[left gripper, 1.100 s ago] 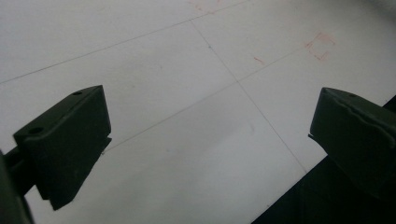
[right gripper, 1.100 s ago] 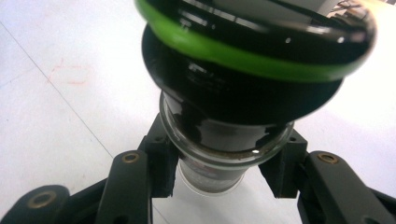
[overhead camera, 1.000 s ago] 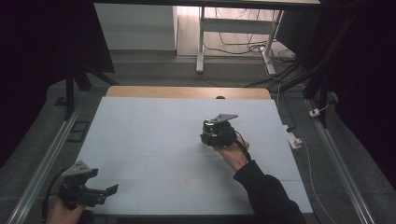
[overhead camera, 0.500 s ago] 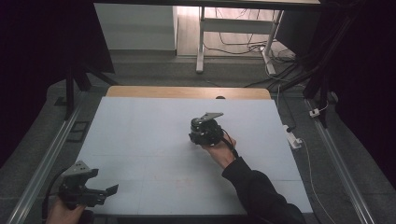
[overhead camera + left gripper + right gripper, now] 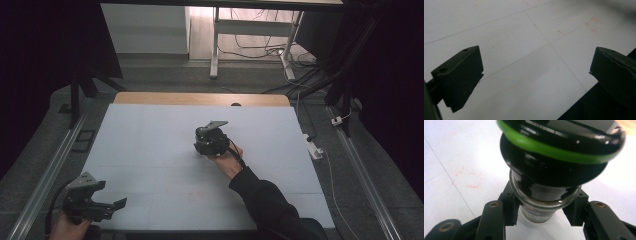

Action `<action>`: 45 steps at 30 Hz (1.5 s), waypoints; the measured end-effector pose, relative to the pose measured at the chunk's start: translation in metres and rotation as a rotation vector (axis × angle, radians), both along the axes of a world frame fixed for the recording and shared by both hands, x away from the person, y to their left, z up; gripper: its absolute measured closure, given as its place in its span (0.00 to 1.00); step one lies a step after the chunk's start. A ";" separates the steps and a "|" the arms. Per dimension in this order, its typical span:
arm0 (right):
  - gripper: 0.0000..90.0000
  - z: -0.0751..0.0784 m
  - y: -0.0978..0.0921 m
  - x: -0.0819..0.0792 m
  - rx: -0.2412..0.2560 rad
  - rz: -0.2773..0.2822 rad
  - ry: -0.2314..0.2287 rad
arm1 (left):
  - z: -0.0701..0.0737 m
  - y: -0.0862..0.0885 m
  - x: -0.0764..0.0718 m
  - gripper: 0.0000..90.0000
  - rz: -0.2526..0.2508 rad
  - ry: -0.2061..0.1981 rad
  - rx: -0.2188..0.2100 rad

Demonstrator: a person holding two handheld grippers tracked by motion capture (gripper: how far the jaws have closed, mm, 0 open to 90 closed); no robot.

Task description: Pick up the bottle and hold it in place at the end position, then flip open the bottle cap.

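The bottle (image 5: 549, 182) is glossy black with a bright green ring (image 5: 554, 151) round its cap. The pale grey-white table (image 5: 150, 150) carries thin dark grid lines and faint red marks (image 5: 466, 180).

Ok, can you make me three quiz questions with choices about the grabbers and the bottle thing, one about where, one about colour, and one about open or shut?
1. Where is the left gripper?
A. near corner of the white table
B. far edge
C. on the floor

2. What colour is the ring on the bottle?
A. red
B. green
C. yellow

3. How are the left gripper's jaws?
A. shut on the bottle
B. shut on nothing
C. wide apart

Answers:
1. A, the high view shows it at the near left corner.
2. B, the right gripper view shows a green band on the black top.
3. C, the left gripper view shows bare table between them.
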State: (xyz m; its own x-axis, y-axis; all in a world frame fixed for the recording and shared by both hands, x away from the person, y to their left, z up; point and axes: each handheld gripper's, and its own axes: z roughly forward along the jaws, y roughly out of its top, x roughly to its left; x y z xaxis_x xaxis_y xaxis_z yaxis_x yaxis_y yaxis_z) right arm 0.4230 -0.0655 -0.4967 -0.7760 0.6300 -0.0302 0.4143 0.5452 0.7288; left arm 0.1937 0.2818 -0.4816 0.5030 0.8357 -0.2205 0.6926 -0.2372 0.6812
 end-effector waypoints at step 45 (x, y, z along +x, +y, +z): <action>0.58 -0.012 0.002 -0.001 -0.017 0.027 -0.008 | 0.004 0.003 0.009 0.00 -0.057 -0.003 -0.063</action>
State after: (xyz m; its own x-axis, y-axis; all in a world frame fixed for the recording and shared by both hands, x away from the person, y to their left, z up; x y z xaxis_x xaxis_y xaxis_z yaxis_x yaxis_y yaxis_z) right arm 0.4221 -0.0637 -0.5092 -0.7925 0.6080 -0.0476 0.3930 0.5688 0.7225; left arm 0.2026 0.2844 -0.4773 0.5500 0.7903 -0.2700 0.6775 -0.2332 0.6976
